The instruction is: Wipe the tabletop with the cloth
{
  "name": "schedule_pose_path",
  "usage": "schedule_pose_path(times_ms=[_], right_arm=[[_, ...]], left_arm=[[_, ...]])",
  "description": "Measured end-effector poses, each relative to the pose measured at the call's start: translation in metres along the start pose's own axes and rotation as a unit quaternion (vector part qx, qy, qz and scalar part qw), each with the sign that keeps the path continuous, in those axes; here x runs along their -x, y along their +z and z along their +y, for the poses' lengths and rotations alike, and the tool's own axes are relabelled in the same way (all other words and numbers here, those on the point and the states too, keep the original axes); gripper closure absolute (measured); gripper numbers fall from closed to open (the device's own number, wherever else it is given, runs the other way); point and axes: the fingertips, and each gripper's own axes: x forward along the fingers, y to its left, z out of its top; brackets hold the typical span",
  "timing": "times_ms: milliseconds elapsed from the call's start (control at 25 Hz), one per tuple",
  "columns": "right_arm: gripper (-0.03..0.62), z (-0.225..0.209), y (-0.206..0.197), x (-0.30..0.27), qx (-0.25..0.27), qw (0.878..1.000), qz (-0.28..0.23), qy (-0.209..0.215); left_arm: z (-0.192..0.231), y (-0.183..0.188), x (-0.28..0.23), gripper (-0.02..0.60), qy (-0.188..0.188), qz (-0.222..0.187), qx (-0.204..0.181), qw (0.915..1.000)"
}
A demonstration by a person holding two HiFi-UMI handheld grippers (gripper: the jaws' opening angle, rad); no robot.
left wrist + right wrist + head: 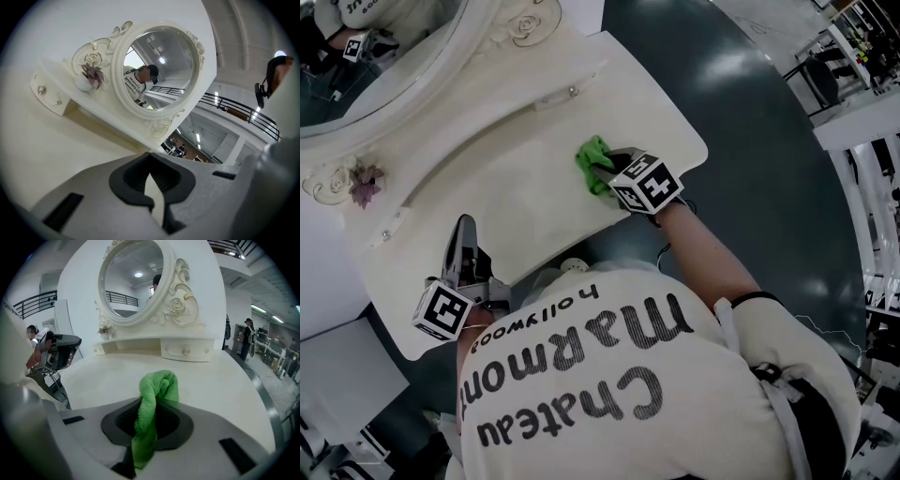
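Crumpled green cloth [158, 390], pinched in the right gripper [149, 425], on the cream-white tabletop [211, 380].

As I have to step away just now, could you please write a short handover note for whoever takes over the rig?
Right gripper: shut on the green cloth, which lies on the tabletop near its right front edge.
Left gripper: shut, empty, by the left front edge.
Done: cloth gripped and on the surface; wiped area can't be told.
Left: wipe across the tabletop.
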Motion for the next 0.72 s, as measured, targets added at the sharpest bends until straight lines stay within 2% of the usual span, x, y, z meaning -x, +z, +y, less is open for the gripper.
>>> schedule_pose_path(times_ms=[360, 520, 720], right_arm=[[0.528, -0.045, -0.008, 0.020, -0.027, 0.999, 0.000, -0.037], [0.528, -0.055, -0.010, 0.025, -0.033, 0.998, 0.005, -0.045], [0.528, -0.068, -0.013, 0.032, -0.046, 0.997, -0.004, -0.061]], left_arm=[[0.005, 0.005, 0.002, 0.574, 0.011, -0.003, 0.001, 0.9999], [0.003, 0.004, 0.000, 0.574, 0.003, -0.004, 0.016, 0.9999], [0.003, 0.004, 0.000, 0.574, -0.003, -0.002, 0.012, 0.9999]])
